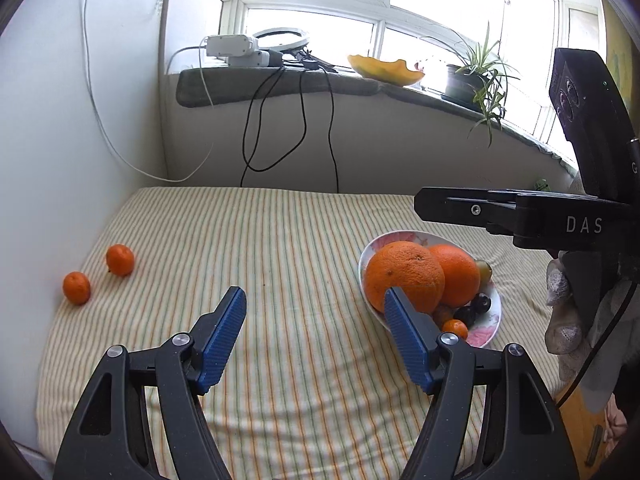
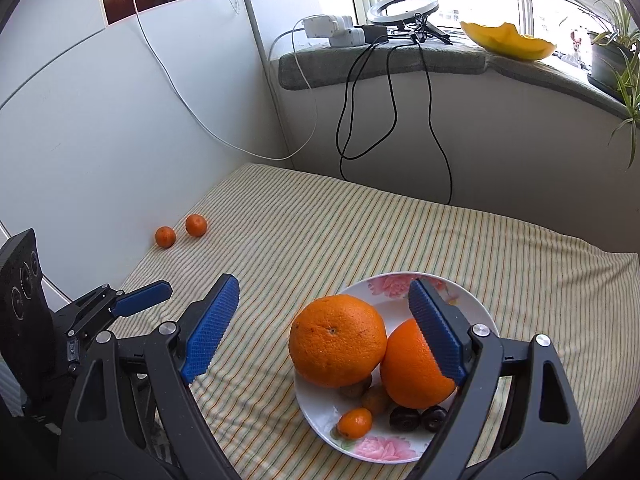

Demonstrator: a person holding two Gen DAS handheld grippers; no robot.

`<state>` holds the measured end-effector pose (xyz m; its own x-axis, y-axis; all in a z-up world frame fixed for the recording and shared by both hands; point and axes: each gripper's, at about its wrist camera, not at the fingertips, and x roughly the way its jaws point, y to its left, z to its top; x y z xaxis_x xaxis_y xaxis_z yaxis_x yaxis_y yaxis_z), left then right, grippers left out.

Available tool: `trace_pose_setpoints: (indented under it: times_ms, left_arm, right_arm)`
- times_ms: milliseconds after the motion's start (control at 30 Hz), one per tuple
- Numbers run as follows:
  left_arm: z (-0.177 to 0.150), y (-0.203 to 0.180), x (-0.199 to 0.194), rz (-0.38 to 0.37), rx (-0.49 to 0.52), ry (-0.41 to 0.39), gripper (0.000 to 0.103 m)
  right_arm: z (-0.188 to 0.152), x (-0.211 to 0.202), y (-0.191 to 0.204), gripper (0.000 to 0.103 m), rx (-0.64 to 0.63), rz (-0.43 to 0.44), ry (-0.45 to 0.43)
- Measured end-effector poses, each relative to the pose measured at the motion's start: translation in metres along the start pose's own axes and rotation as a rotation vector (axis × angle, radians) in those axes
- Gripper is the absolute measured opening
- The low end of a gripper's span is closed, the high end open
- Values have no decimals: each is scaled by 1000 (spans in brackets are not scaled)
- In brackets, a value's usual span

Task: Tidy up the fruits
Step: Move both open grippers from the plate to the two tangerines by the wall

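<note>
striped cloth (image 1: 280, 240) | ring light (image 2: 402, 7), potted plant (image 1: 476, 76) on windowsill (image 1: 280, 84) | black cables (image 2: 360, 112) hanging

Left tongs (image 1: 312, 304) gape empty above the striped surface (image 1: 280, 240). Far left lie two tangerines (image 1: 119, 259), apart. Right, a floral plate (image 1: 486, 330) holds two big oranges (image 1: 404, 280), touching.

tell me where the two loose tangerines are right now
The two tangerines lie side by side on the striped cloth at its far left edge by the white wall, well apart from the plate.
</note>
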<state>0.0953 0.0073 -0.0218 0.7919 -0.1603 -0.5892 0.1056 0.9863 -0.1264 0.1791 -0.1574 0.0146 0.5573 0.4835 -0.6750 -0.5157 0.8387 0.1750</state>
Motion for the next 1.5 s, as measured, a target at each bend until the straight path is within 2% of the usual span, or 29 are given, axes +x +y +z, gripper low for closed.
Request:
trace_pose_setpoints:
  times_ms: [367, 633, 700, 767, 867, 1033, 1267, 1500]
  left_arm:
    - [-14, 83, -7, 105, -130, -17, 71]
    - [-28, 146, -10, 200, -208, -9, 58]
    - [-30, 158, -8, 214, -221, 0, 50]
    - [-32, 167, -5, 228, -228, 7, 48]
    - [-34, 176, 1, 241, -236, 19, 41]
    - [-28, 183, 17, 285, -222, 37, 39]
    - [-25, 196, 33, 305, -227, 69, 36]
    - [-22, 201, 45, 314, -223, 84, 36]
  right_arm:
    - [24, 48, 44, 89, -9, 94, 42]
    - [41, 87, 81, 89, -17, 177, 80]
    - [45, 98, 91, 89, -10, 202, 93]
    - [48, 110, 100, 88, -4, 235, 109]
    - [54, 133, 114, 79, -5, 279, 142]
    - [60, 171, 136, 69, -12, 324, 186]
    - [61, 214, 153, 61, -7, 352, 245]
    - [63, 246, 155, 59, 43, 371, 282]
